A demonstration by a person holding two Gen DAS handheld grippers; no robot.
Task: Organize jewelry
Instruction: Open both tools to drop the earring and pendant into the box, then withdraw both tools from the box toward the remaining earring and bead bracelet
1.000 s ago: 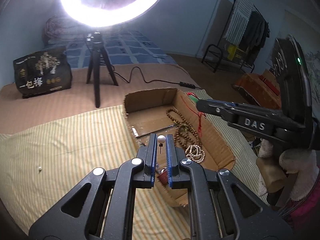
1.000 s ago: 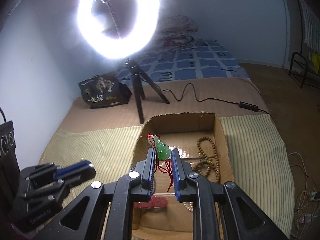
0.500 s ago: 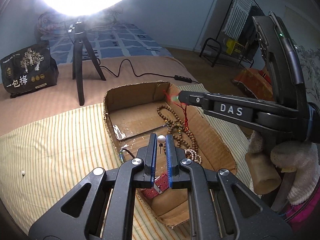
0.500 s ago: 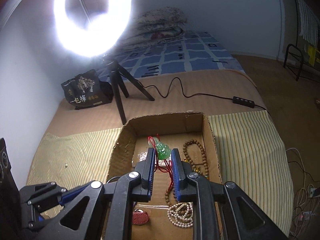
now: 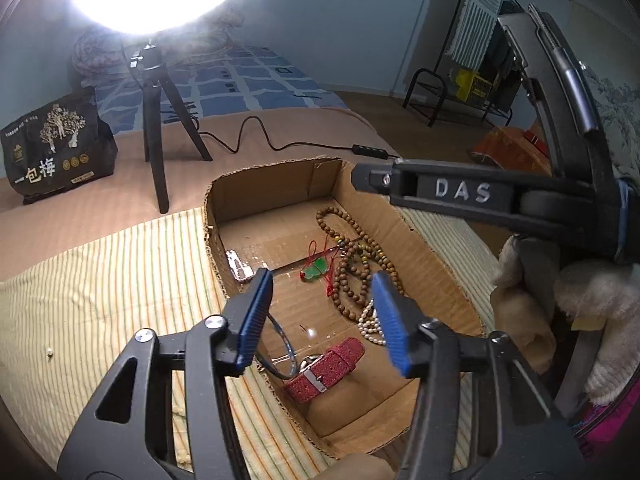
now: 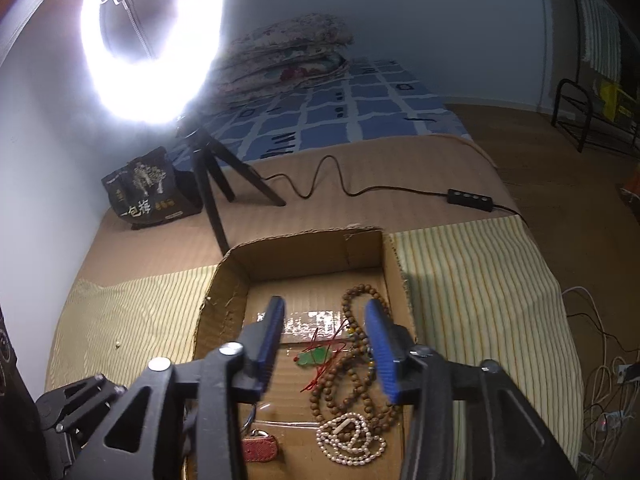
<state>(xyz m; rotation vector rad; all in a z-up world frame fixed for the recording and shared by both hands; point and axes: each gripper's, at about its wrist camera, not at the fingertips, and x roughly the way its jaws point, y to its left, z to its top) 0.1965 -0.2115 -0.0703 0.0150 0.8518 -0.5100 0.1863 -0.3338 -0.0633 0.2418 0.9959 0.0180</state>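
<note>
An open cardboard box [image 5: 432, 248] [image 6: 304, 252] lies on the striped cloth. In it are a green pendant on red cord [image 5: 316, 268] [image 6: 316, 357], a brown bead necklace [image 5: 360, 264] [image 6: 352, 376], a white pearl string [image 5: 370, 322] [image 6: 352, 438], a red watch strap [image 5: 324, 368] [image 6: 258, 448], a dark bangle [image 5: 282, 344] and a small pearl pin [image 5: 311, 332]. My left gripper [image 5: 320, 316] is open and empty above the box. My right gripper [image 6: 326, 344] is open and empty above the pendant; it also shows in the left wrist view [image 5: 460, 192].
A ring light on a black tripod [image 5: 156, 148] [image 6: 212, 184] stands behind the box, with its cable and switch [image 6: 470, 199]. A black printed bag [image 5: 56, 152] [image 6: 148, 188] sits at the back left. A loose pearl [image 5: 49, 353] lies on the cloth.
Both grippers have opened. The left one let go of the pearl pin and the right one let go of the green pendant; both now lie in the box.
</note>
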